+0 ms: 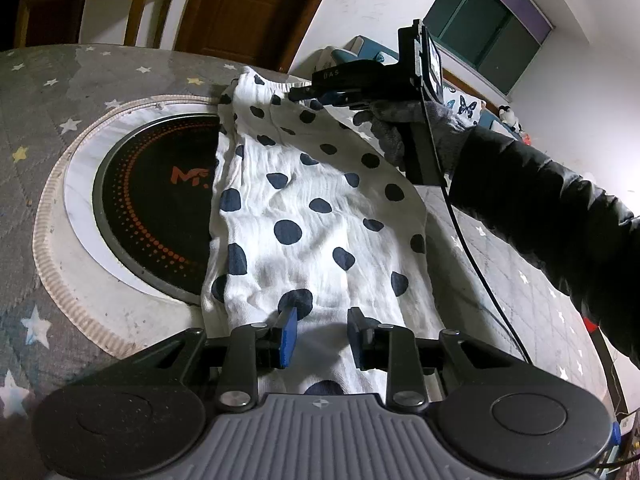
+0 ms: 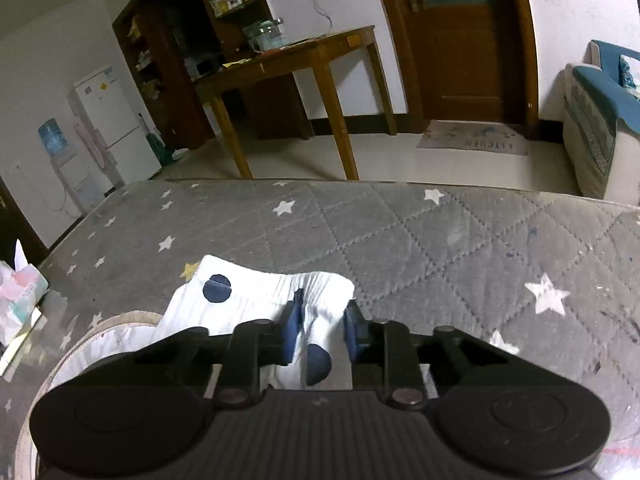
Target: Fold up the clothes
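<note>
My left tongs (image 1: 322, 334) sit nearest, low over the near hem of the spotted cloth (image 1: 304, 216). The blades are narrow with white fabric running between them. I can't tell if the pads actually bite. I judge it's there to pin this end so the cloth stays stretched.

The cloth is white with dark dots and lies lengthwise away from me on the worktop (image 1: 44, 80), which has a grey quilted star cover. Its left side drapes over part of the round black hob (image 1: 156, 208) set in the cutout. It looks roughly flat with a long crease down the middle, so it probably counts as spread out, with no fold made yet.

At the far end, my right tongs (image 1: 298, 93) meet the gathered waistband edge, held by a gloved hand (image 1: 404, 128) in a dark sleeve (image 1: 552, 200). From the right wrist view, the right tongs (image 2: 322, 330) are closed down tight on a bunched ridge of that cloth (image 2: 276, 288), with fabric squeezed between the blue pads (image 2: 294, 320). Gripping the far edge like this makes sense as the pick-up point: lift it and carry it back toward the near hem to halve the garment.

Past the worktop there's a wooden table (image 2: 296, 60) and a door (image 2: 464, 40).
</note>
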`<state>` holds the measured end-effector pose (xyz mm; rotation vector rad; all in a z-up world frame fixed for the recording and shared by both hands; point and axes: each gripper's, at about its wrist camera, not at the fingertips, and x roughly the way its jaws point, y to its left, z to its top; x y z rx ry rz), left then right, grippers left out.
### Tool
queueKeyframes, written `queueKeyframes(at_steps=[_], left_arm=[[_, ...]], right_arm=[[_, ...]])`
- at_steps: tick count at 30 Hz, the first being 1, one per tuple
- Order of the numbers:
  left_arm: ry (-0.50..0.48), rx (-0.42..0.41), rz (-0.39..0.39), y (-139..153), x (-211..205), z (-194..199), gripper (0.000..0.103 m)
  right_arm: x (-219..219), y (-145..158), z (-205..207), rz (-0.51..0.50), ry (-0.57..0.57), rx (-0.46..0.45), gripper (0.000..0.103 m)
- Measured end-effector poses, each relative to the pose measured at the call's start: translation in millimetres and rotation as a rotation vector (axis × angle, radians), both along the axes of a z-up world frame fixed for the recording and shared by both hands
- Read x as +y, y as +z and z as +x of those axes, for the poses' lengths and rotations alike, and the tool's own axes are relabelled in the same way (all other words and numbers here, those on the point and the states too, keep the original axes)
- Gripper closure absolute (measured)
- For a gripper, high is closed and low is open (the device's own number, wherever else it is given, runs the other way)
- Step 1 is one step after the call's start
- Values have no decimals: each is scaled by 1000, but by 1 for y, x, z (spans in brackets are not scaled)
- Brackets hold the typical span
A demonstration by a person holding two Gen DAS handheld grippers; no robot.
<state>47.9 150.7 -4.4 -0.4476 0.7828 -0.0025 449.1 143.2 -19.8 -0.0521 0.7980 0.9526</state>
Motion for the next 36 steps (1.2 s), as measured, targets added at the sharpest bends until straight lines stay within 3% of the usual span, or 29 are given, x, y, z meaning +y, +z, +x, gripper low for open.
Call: queueKeyframes(at_steps=[5, 14, 23, 36], left_arm=[[14, -1, 8, 3, 0, -3, 70], [74, -5, 41, 10, 8, -19, 66], [113, -15, 74, 17, 4, -41, 57], [215, -24, 112, 22, 19, -74, 57]], right_arm=[[-8, 12, -10, 40, -1, -16, 90], [-25, 62, -51, 118, 51, -64, 91], [-76, 104, -129, 202, 146, -48, 92], [-145, 101, -270, 260, 353, 84, 92]])
